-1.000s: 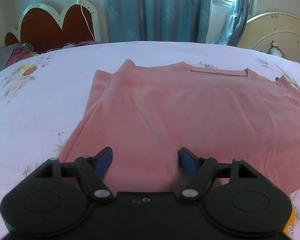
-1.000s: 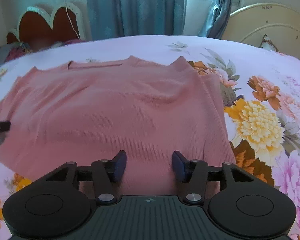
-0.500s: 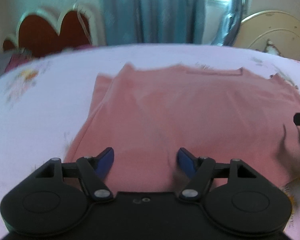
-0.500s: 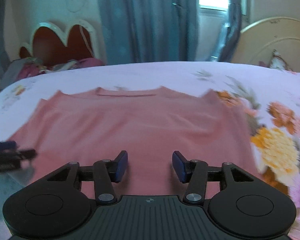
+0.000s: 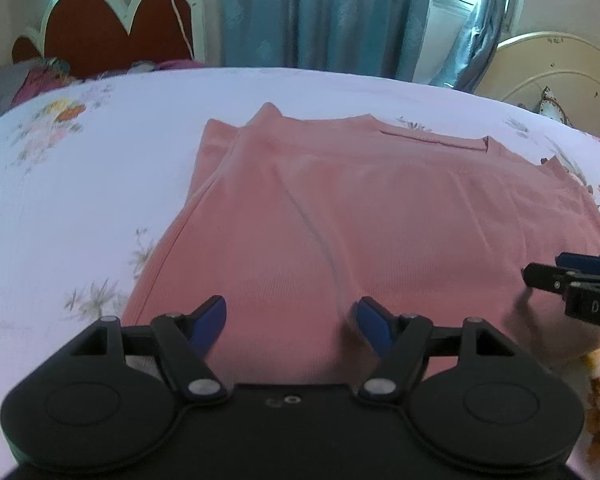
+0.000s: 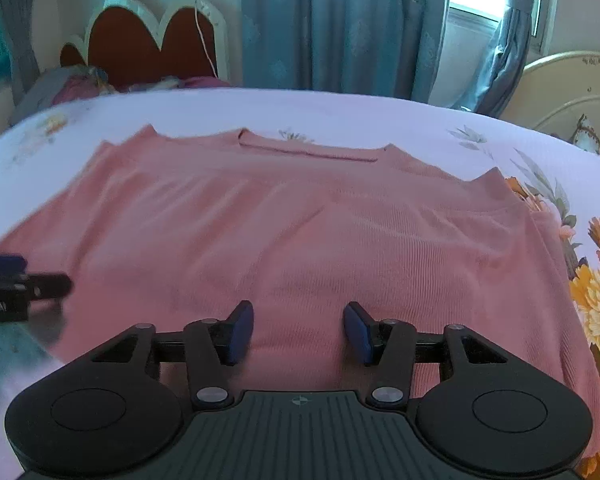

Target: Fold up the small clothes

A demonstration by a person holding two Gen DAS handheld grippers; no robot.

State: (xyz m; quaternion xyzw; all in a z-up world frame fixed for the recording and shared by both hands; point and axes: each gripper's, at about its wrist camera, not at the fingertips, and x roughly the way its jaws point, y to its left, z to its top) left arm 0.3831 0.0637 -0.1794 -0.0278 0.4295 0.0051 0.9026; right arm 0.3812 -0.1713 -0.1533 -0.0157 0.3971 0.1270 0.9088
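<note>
Two grippers' jaws apart, empty, pink shirt (image 5: pixel 380 208) on floral bedsheet (image 5: pixel 80 184), teal curtains (image 5: pixel 324 12) behind

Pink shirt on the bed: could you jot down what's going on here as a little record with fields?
garment: pink shirt, lying flat, neckline at the far end
sleeves: look tucked in at both sides
surface: floral bedsheet
left claw: open, empty, over the shirt's near hem
right claw: open, empty, over the near hem
background: heart-shaped headboard, blue curtains

One pink shirt (image 5: pixel 380 232), two hand-held grippers (image 5: pixel 290 322) (image 6: pixel 298 326).
</note>
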